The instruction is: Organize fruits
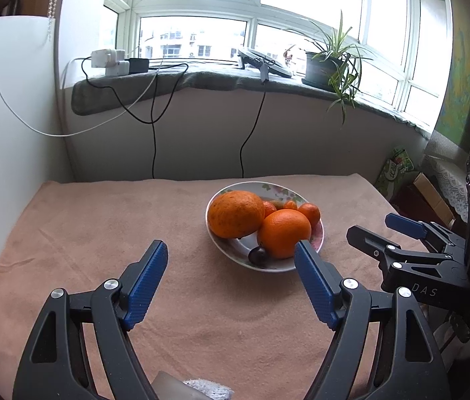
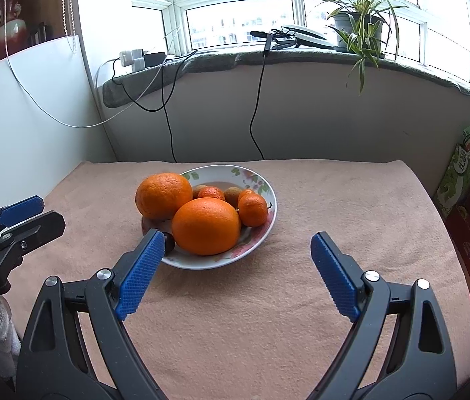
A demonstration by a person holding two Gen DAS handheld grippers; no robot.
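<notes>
Both the left gripper (image 1: 231,256) and right gripper (image 2: 236,250) hang spread and empty before the bowl (image 2: 264,233); its front orange (image 2: 205,226) looks firm, heavy, best pinched across its middle.

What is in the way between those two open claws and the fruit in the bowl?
Nothing visible. Only bare pink cloth lies between the right claw and the bowl, and likewise for the left claw. Both are open and empty. The smooth orange sits nearest, heaped against the other fruit.
</notes>
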